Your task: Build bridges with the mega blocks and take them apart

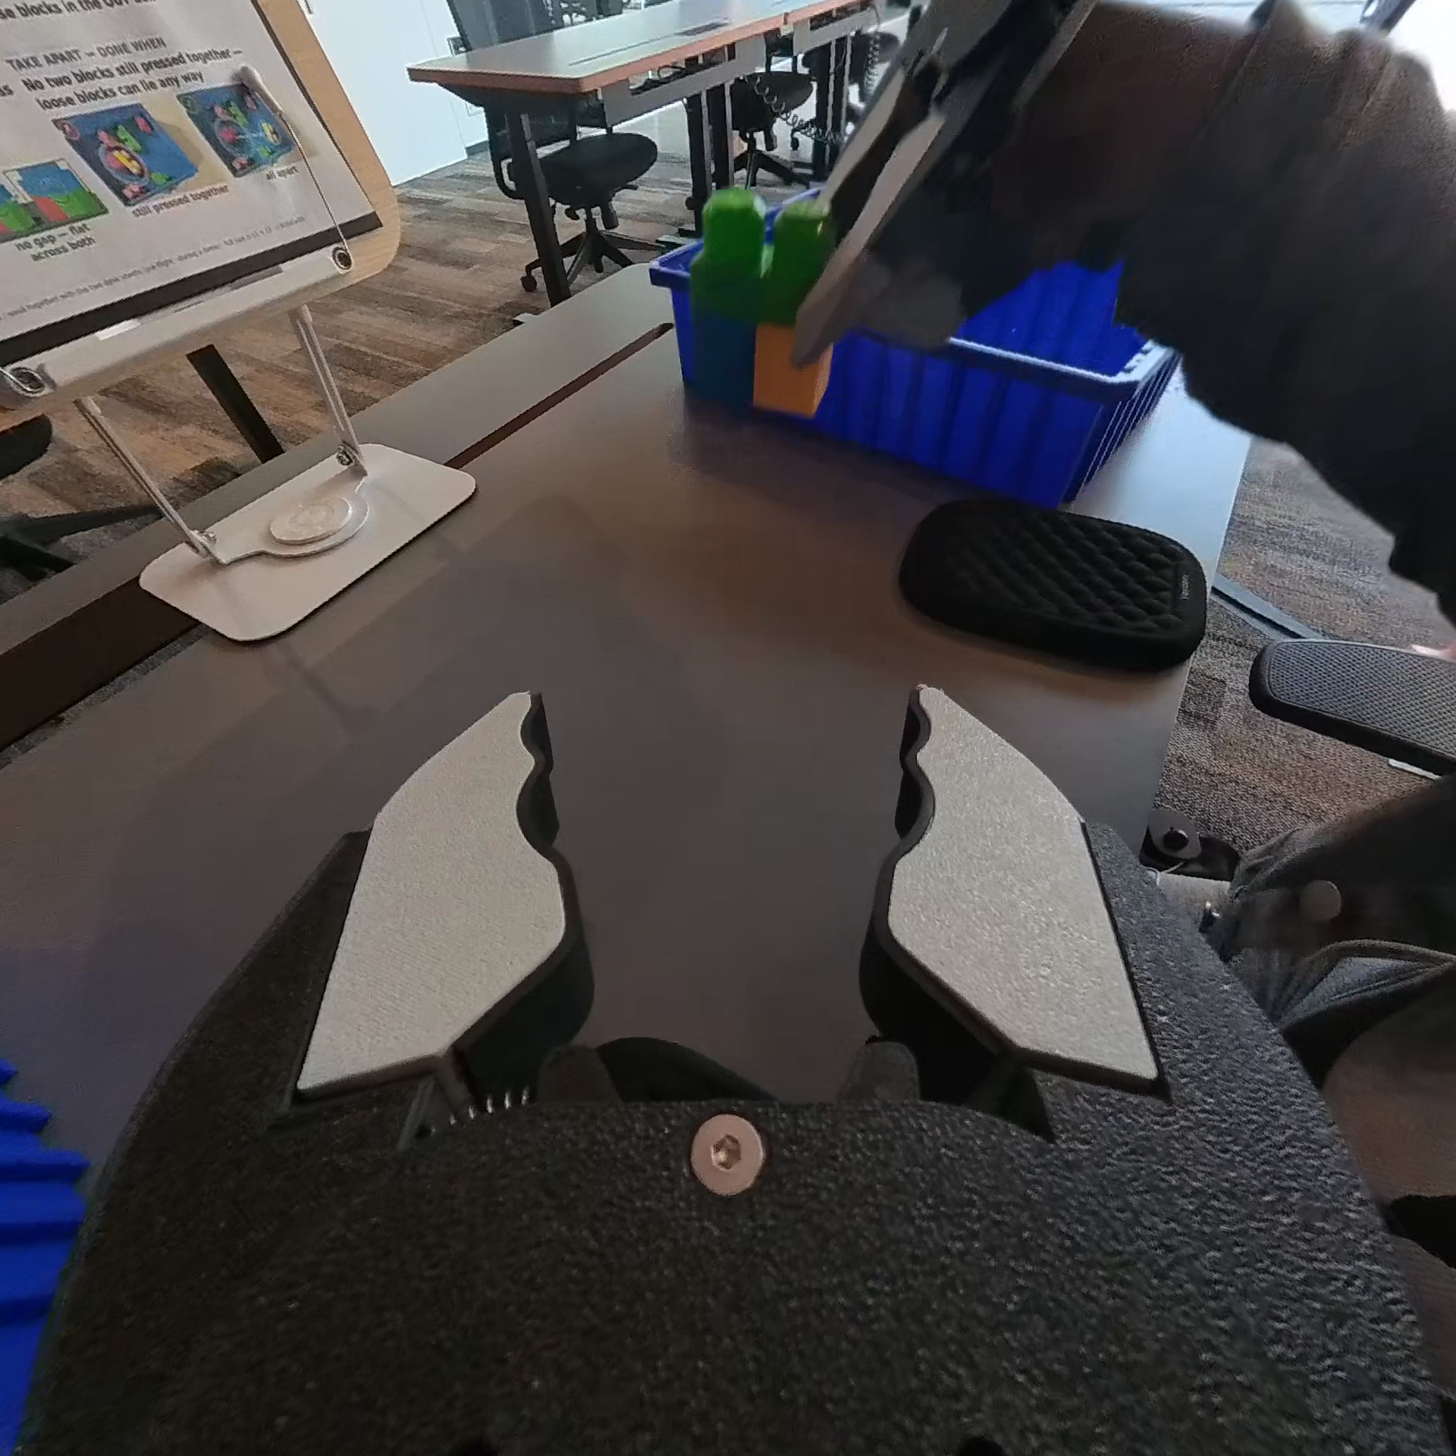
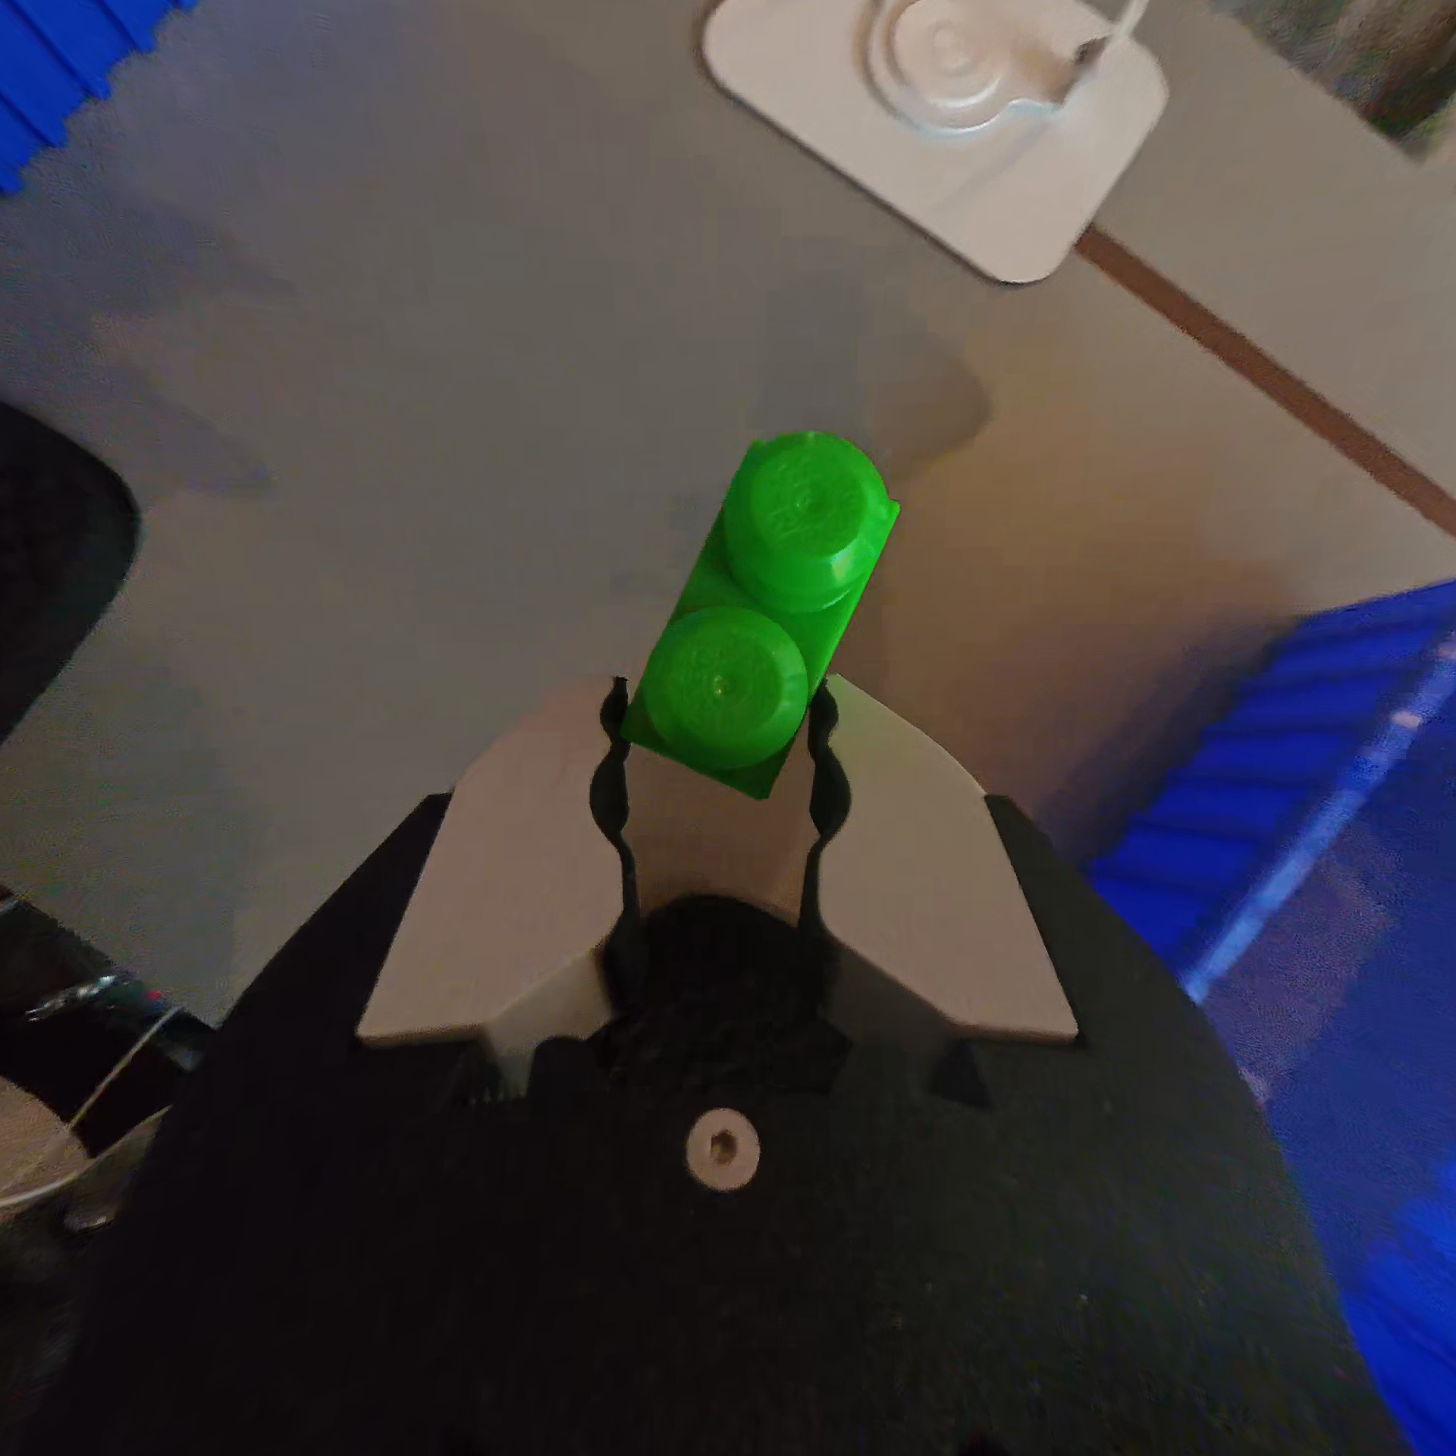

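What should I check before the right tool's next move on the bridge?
1. left tool open and empty: ok.
2. right tool straddles the near end of the green block: ok.
3. Firm grip: cannot tell; its tip reaches down beside the orange block.
4. Green block spans the blue block and the orange block: ok.
5. Bridge stands on the table, in front of the blue bin: ok.
6. Left tool bracing the bridge: not ok, it is well away from it.
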